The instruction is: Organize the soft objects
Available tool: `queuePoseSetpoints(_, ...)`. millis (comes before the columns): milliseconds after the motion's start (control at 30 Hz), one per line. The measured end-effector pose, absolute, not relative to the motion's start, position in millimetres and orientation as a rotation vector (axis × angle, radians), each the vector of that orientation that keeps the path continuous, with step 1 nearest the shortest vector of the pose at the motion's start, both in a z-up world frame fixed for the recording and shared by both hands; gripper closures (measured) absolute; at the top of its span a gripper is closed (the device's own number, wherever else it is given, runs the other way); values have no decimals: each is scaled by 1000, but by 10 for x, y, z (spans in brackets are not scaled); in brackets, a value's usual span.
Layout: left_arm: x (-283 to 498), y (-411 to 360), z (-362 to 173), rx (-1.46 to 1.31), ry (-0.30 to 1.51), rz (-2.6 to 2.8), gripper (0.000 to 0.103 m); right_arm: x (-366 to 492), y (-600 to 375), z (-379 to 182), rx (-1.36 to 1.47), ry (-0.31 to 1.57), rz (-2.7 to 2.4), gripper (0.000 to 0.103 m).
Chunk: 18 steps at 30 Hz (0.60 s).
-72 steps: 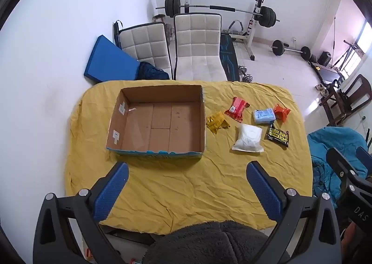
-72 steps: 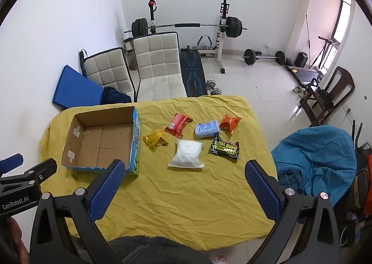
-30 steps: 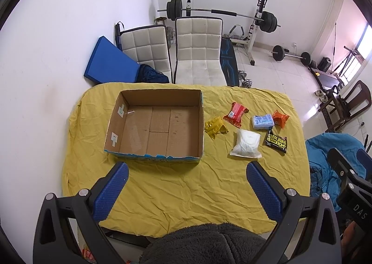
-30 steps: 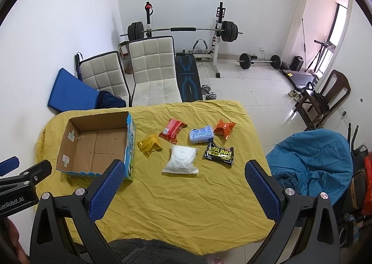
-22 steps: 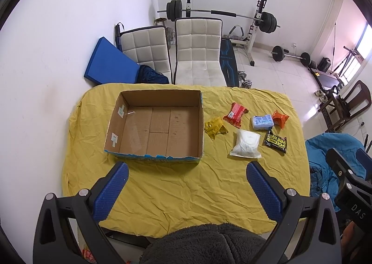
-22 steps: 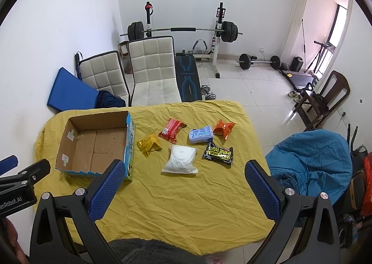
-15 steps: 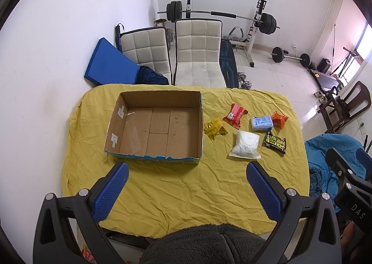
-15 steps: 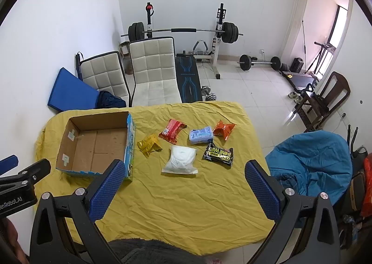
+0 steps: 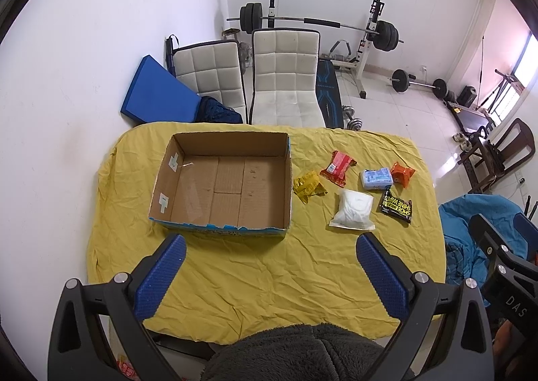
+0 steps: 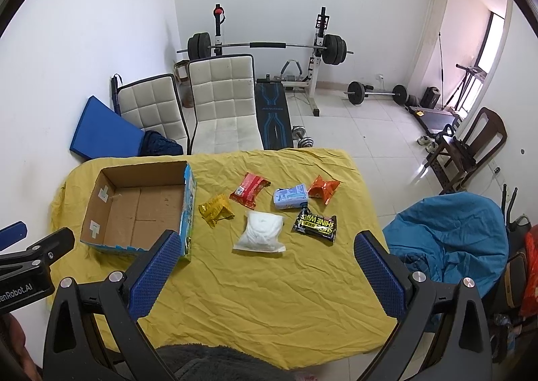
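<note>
Well ahead of both tongs (image 9: 269, 277) (image 10: 267, 275) lie packets (image 10: 259, 235).

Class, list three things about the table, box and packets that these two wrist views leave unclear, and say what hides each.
1. Print on the blue packet: too small in both views.
2. The cardboard box's near corner: right view, behind the right claw's finger.
3. The table's near edge: left view, covered by grey fleece.

left gripper (image 9: 269, 251): hovering high, jaws gaping wide, holding nothing | right gripper (image 10: 267, 250): hovering alongside, likewise spread, empty
</note>
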State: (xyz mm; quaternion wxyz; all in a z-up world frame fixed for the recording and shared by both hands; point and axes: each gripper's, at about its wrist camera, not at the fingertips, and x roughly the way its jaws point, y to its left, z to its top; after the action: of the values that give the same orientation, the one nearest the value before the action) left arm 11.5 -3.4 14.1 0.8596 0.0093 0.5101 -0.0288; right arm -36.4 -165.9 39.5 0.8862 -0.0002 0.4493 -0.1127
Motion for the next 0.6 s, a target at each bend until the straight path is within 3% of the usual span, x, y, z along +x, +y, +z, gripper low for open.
queuePoseSetpoints(600, 97, -85, 180, 25, 1062, -66, 0, -344, -1635, 378, 2, 933, -235, 0)
